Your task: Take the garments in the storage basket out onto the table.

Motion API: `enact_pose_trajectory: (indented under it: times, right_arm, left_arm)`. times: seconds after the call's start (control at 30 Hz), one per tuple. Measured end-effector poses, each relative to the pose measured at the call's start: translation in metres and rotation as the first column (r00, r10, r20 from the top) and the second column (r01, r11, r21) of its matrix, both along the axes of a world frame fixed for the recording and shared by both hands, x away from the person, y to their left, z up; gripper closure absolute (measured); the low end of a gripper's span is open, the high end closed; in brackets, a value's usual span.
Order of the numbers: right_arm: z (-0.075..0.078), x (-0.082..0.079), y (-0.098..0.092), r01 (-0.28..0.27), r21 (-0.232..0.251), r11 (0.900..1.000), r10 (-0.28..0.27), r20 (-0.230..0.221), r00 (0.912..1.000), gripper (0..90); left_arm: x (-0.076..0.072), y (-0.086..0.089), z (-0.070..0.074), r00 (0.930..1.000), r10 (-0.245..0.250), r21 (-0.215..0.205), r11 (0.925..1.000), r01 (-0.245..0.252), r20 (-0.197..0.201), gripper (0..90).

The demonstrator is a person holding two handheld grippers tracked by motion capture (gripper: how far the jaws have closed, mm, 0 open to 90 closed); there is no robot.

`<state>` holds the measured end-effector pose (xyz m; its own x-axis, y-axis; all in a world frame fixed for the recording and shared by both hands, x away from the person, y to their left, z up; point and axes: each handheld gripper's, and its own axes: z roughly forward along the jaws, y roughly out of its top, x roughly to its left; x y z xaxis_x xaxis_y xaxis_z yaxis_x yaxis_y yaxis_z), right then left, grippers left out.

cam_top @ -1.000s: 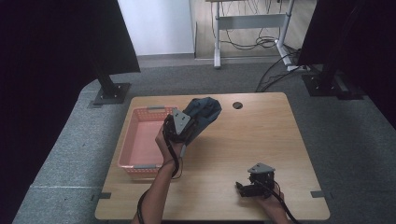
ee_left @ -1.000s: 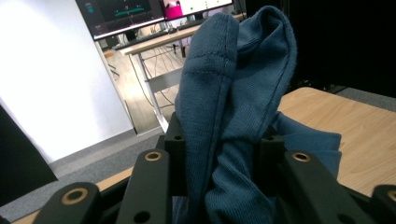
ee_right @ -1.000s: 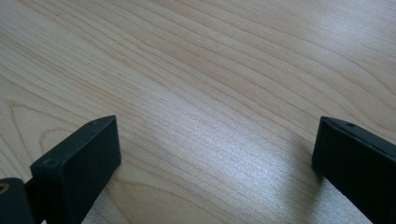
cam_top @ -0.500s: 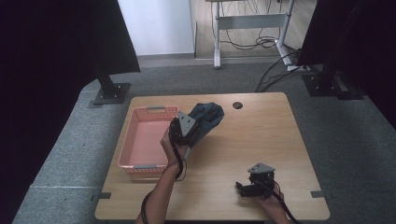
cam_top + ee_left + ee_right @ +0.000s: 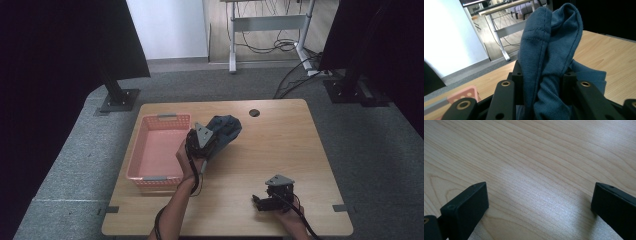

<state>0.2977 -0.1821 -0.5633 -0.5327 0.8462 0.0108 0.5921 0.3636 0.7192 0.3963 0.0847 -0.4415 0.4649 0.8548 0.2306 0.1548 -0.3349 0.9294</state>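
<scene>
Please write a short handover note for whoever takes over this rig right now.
Left gripper: shut on the blue cloth, bunched between its jaws, beside the pink basket.
Right gripper: open, holding nothing, low over the wooden table near its front edge.
Done: cloth gripped.
Left: the cloth is not in the basket yet; it probably goes there, then release.

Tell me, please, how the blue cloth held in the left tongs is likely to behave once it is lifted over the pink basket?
The blue cloth will probably hang limp: it bunches in soft folds between the jaws of the left tongs. It looks like light knit, so it should lift easily. Loose parts may trail and catch the rim of the pink basket.
</scene>
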Motion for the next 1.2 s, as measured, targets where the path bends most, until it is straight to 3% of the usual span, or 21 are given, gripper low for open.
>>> enact_pose_trajectory:
  times: [0.47, 0.9, 1.2]
  right_arm:
    - [0.000, 0.000, 0.000, 0.000, 0.000, 1.000, 0.000, 0.000, 1.0000, 0.8]
    - [0.000, 0.000, 0.000, -0.001, 0.000, 1.000, 0.001, 0.000, 1.0000, 0.8]
    - [0.000, 0.000, 0.000, -0.001, 0.000, 1.000, 0.001, 0.000, 1.0000, 0.8]
  left_arm:
    - [0.006, -0.012, -0.018, 0.9991, -0.013, 0.020, 0.9997, 0.014, -0.040, 65.2]
    - [0.006, -0.013, -0.029, 0.9959, -0.044, -0.026, 0.9988, 0.042, -0.079, 63.9]
    - [0.003, -0.018, -0.045, 0.9879, -0.095, -0.054, 0.9946, 0.089, -0.123, 60.9]
